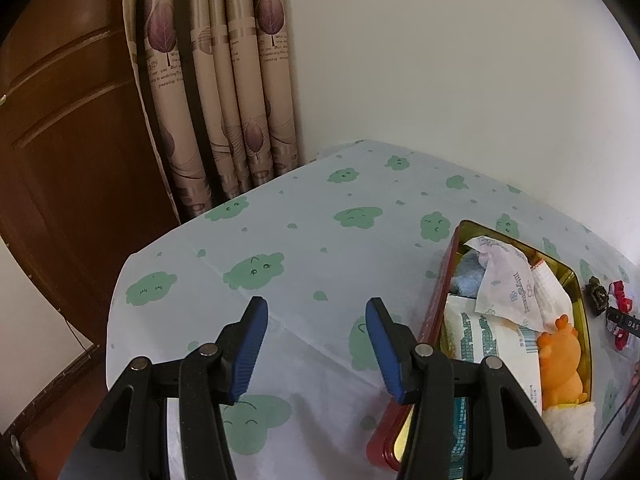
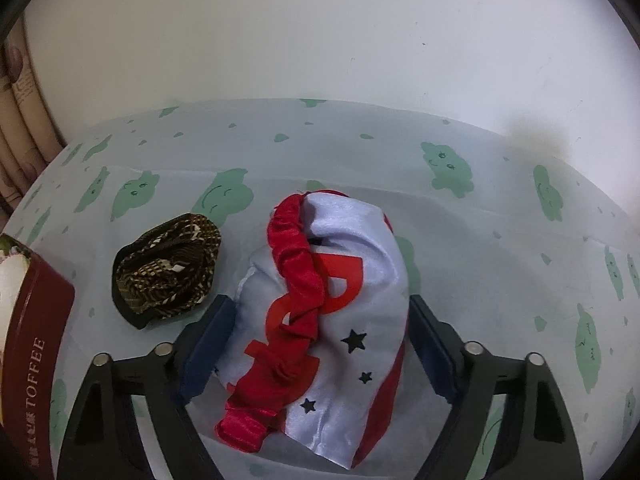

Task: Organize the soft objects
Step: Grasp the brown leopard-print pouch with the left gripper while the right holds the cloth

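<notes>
"TOFFEE" on red tin [image 2: 38,320]; "Huggies" on diaper wrapper [image 1: 506,280]

Table cloth [image 2: 360,152] is pale blue-white with green smiley clouds. The cap [image 2: 344,300] is silvery white, red letters, little black stars, ruched red band. Scrunchie [image 2: 168,276] is brown-and-cream check. Tin [image 1: 430,316] is dark red outside, gold inside, with an orange toy [image 1: 560,364]. Curtain [image 1: 224,92] is beige with purple leaves.
</notes>
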A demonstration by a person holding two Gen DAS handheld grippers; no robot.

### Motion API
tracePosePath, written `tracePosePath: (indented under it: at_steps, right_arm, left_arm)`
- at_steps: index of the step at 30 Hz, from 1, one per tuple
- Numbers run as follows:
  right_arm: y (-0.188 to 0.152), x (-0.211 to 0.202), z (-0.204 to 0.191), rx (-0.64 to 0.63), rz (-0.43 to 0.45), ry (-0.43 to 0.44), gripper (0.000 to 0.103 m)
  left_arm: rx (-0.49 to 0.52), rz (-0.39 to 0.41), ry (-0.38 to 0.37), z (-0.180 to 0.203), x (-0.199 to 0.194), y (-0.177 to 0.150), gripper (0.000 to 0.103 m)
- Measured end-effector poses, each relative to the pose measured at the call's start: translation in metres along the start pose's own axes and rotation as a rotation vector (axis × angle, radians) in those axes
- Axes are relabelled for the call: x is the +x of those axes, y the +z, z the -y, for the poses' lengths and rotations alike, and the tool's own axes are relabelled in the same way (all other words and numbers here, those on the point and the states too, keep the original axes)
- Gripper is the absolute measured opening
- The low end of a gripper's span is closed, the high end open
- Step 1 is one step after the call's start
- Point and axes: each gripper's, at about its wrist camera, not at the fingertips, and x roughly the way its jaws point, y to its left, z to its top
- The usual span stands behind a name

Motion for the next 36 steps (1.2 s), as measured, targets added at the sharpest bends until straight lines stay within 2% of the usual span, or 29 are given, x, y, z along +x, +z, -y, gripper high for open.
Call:
tracePosePath:
  at_steps: [5,7,10,14,20,28,33,36]
  right_arm:
    - [-0.001,-0.003,-0.002,-0.015,0.01,0.026,0.062]
    - [-0.002,-0.004,-0.002,-0.019,0.017,0.033,0.052]
    - [-0.004,-0.008,0.002,-0.02,0.02,0.046,0.044]
    - [-0.014,-0.017,0.013,-0.025,0.015,0.059,0.043]
    - [-0.04,-0.038,0.04,-0.034,0.018,0.041,0.043]
    - [-0.075,-0.065,0.094,0.003,0.015,0.003,0.043]
    - [-0.089,-0.074,0.122,0.033,0.017,-0.016,0.043]
    - [-0.091,-0.074,0.13,0.062,0.024,0.003,0.043]
  left_arm:
    - [0.028,0.018,0.005,0.01,-0.009,0.001,0.052]
    - [0.054,0.017,-0.011,0.017,-0.013,0.0,0.052]
    - [0.099,0.009,-0.034,0.031,-0.018,-0.004,0.052]
    - [0.154,0.015,-0.087,0.052,-0.033,-0.008,0.052]
    - [0.192,0.006,-0.235,0.093,-0.052,-0.009,0.052]
    - [0.34,0.031,-0.347,0.163,-0.072,-0.014,0.052]
    - [0.372,-0.024,-0.459,0.209,-0.072,-0.015,0.052]
    - [0.377,-0.06,-0.496,0.233,-0.069,-0.012,0.052]
